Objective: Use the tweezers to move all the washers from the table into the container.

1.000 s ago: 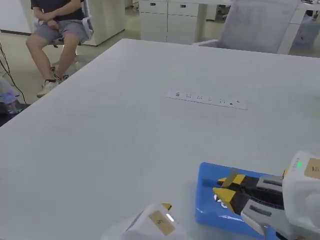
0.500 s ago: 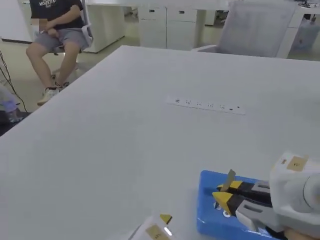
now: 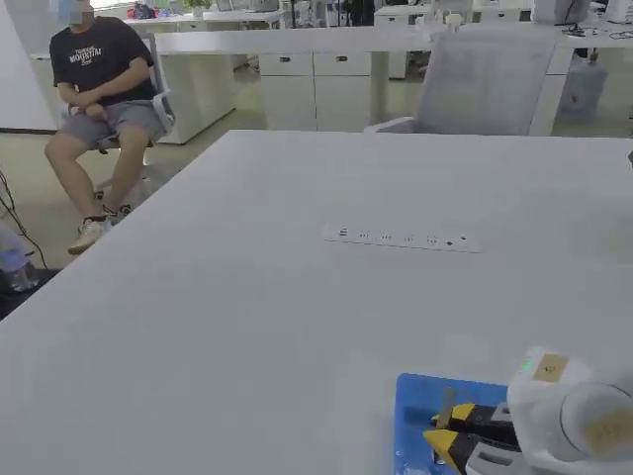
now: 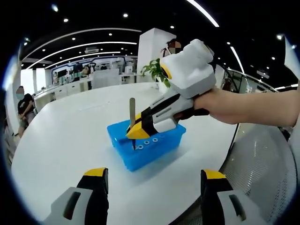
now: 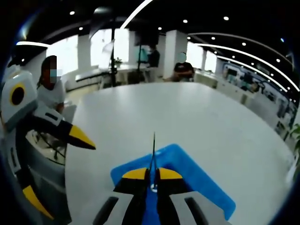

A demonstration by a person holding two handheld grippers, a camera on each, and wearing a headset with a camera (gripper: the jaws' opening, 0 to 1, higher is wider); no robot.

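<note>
A blue container [image 4: 150, 154] stands on the white table and holds several small washers [image 4: 149, 141]. My right gripper [image 4: 136, 132], held by a hand, hovers over it and is shut on the thin metal tweezers [image 4: 132, 110], whose tips point down into the container beside the washers. In the right gripper view the jaws [image 5: 150, 172] pinch the tweezers [image 5: 153, 150] above the container [image 5: 197, 180]. In the head view the right gripper [image 3: 447, 437] sits over the container [image 3: 420, 396]. My left gripper [image 4: 152, 176] stands open and empty, near the container.
A white power strip [image 3: 401, 238] lies flat on the table [image 3: 247, 297] further back. A person sits on a chair [image 3: 99, 89] beyond the table's far left corner. A grey office chair [image 3: 480, 69] stands at the far edge.
The head camera has tilted up, so the table scene sits lower in the picture. The right gripper with the tweezers stays over the blue container.
</note>
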